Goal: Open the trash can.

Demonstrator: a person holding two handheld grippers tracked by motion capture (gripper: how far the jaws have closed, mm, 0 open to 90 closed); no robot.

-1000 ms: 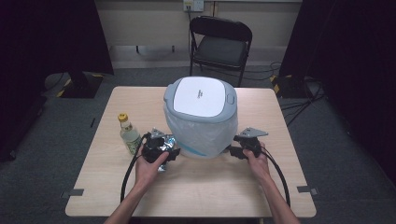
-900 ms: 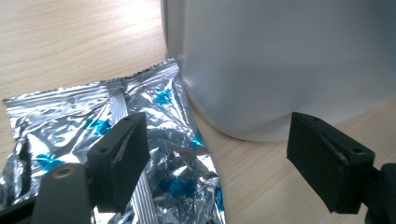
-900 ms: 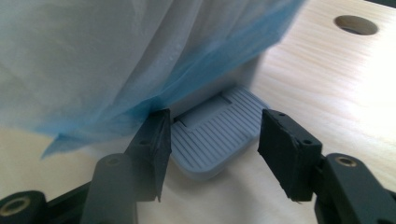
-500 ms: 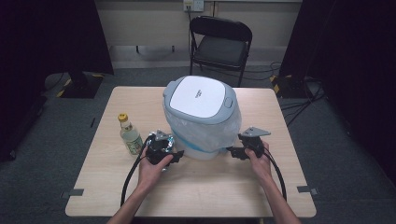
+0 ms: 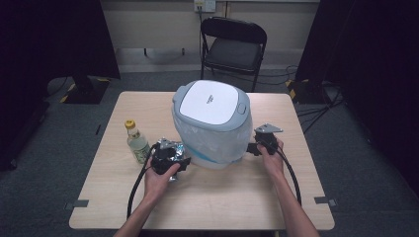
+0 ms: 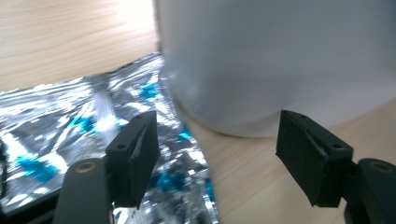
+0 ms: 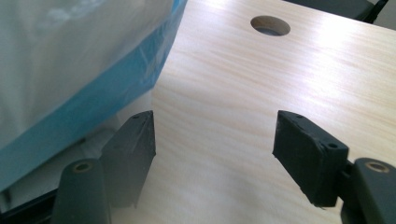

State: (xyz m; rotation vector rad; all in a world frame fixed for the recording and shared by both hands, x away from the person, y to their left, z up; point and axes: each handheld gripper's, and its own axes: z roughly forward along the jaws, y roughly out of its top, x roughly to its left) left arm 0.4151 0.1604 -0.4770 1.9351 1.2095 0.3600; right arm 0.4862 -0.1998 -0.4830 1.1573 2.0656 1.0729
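On a pale wooden table [image 5: 207, 197] in a dim room, both grippers' jaws gape, flanking what looks like a bin [image 5: 211, 123].

The person's forearms are bare, with no sleeve in sight, and each hand carries a black gripper, the left gripper [image 5: 169, 159] and the right gripper [image 5: 265, 140], each with a grey three-cornered top plate, blocky screw-holed jaws and a trailing black cable.

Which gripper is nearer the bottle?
Left. The left gripper sits just right of the bottle; the right gripper is across the bin.
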